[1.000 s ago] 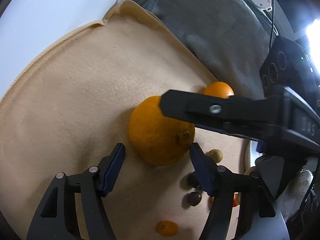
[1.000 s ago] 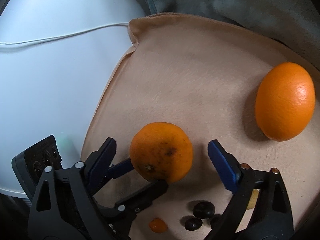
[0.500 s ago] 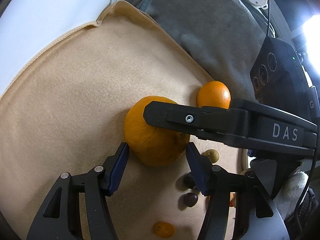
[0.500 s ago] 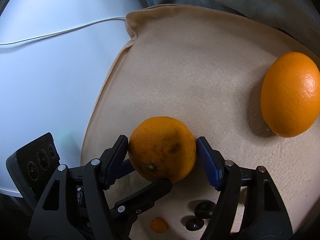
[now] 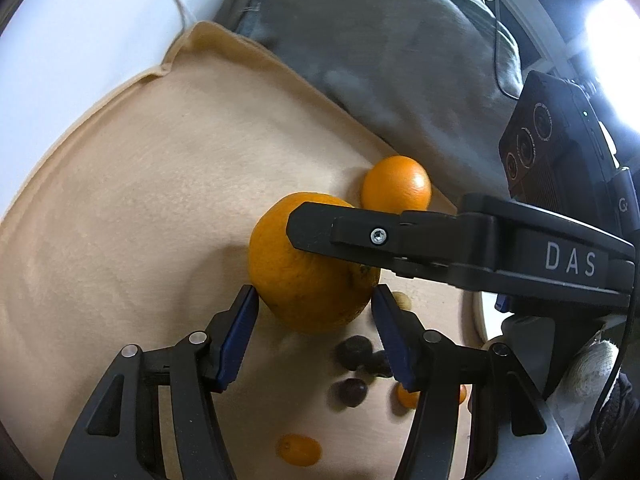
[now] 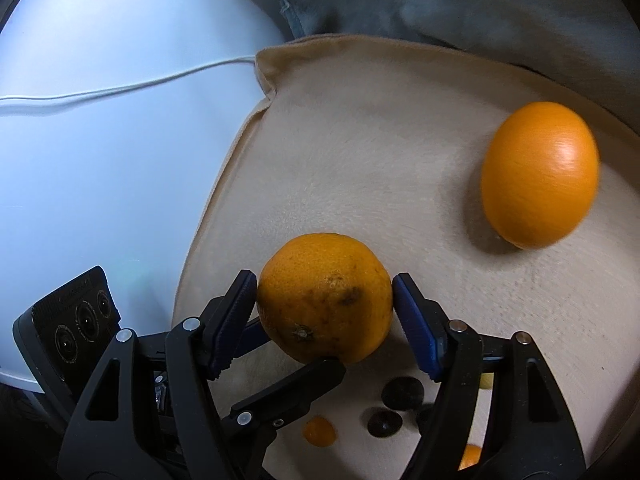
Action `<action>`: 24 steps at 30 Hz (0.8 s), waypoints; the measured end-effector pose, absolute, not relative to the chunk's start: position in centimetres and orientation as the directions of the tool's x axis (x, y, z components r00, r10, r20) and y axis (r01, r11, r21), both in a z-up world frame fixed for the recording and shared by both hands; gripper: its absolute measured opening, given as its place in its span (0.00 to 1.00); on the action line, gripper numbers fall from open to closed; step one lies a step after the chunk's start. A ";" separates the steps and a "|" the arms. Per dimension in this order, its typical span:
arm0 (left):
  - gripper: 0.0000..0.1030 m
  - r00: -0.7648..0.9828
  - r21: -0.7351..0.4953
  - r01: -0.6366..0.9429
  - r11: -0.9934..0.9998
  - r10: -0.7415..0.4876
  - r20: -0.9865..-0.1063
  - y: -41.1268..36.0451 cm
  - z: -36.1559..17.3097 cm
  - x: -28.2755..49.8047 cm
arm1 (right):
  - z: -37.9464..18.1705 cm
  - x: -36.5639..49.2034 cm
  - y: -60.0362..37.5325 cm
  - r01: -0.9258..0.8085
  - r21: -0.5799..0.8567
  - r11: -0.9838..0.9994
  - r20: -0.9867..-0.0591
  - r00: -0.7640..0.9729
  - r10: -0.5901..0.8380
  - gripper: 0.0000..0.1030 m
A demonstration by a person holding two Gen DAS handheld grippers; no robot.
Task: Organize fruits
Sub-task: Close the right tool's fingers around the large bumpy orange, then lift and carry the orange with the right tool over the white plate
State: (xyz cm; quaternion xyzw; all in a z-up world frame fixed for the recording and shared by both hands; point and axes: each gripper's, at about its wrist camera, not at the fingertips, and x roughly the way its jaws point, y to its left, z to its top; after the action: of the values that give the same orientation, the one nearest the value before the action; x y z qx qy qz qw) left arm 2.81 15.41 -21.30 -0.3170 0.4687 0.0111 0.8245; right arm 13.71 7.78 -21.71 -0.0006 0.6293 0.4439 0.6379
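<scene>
One legible label, "DAS" on right tool [image 5: 324,224], probably gripping orange [image 5: 304,276]

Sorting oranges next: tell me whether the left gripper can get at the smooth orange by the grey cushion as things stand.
Probably not yet. The left gripper is shut on the spotted orange along with the right gripper, and that fruit sits between it and the smooth orange.
</scene>
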 end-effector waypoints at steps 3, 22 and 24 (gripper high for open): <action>0.57 0.563 -0.512 -0.300 0.805 -0.284 -0.776 14.6 -20.8 3.1 | -21.0 13.8 6.7 -0.563 0.558 0.610 -0.800 -0.169 0.576 0.71; 0.57 0.528 -0.523 -0.117 0.844 -0.393 -0.752 5.8 -18.8 7.3 | -18.4 16.5 -4.9 -0.449 0.555 0.701 -0.791 -0.024 0.611 0.71; 0.57 0.518 -0.527 -0.094 0.845 -0.411 -0.750 4.6 -18.9 8.2 | -18.3 16.9 -6.7 -0.430 0.549 0.717 -0.794 0.000 0.608 0.71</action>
State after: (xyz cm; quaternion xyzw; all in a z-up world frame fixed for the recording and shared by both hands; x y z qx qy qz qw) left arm 8.24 4.63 -18.89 -0.2619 0.4813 -0.0954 0.8310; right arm 16.91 -6.68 -18.26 0.0739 0.6033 0.3691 0.7031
